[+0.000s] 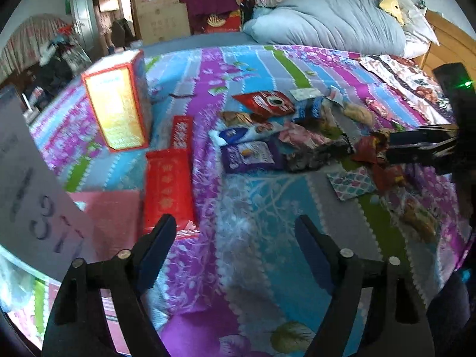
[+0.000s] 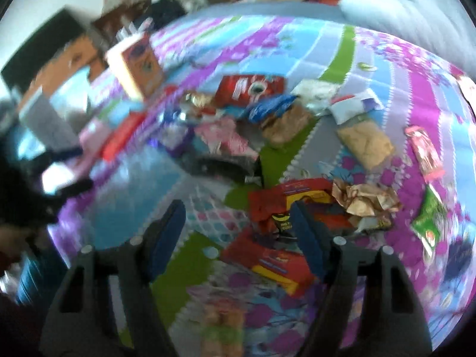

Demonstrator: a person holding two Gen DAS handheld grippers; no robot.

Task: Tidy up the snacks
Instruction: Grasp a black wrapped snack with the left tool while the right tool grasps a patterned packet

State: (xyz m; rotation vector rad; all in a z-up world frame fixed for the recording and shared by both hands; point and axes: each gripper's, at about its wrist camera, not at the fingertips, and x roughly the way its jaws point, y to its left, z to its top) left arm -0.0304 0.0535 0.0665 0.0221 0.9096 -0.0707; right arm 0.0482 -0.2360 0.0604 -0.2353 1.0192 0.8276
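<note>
snacks [image 1: 267, 136] lie heaped mid-bed [image 1: 261, 208]. left gripper [image 1: 235, 238] hovers wide open and empty over bare quilt. right gripper [image 2: 238, 223], open and empty, sits above red wrappers [image 2: 285, 208]; crinkly packets could slip or get crushed.

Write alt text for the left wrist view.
The open, empty left gripper hovers over a patchwork bedspread. Ahead lie a pile of snack packets, an upright orange box and a flat red box.
</note>
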